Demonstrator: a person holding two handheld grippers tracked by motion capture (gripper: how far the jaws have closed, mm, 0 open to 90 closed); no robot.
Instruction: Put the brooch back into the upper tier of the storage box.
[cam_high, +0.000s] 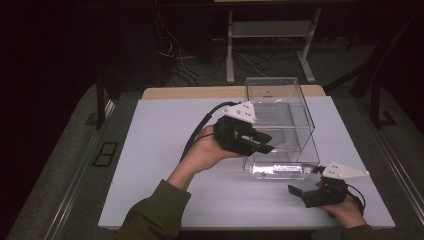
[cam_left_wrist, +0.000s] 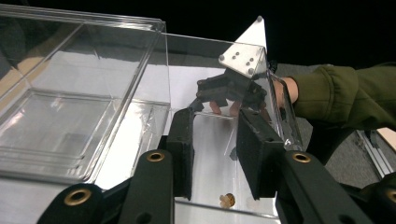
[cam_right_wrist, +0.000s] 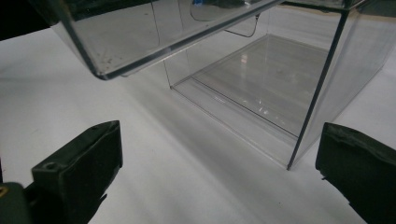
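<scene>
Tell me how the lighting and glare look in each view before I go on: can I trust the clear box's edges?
High view: dim, floor nearly black, white table evenly lit; the clear box shows a bright glint low on its front. Left gripper view: reflections streak the box panels, yet their edges read sharply; the left tongs are close and soft. Right gripper view: mild sheen on the box floor; right tongs blurred.

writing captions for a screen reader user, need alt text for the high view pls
A person at a white table holds the left hand-held gripper against the near left side of a clear plastic box, jaws close together. The right hand-held gripper rests open on the table just in front of the box. Dark floor and cables lie beyond.
</scene>
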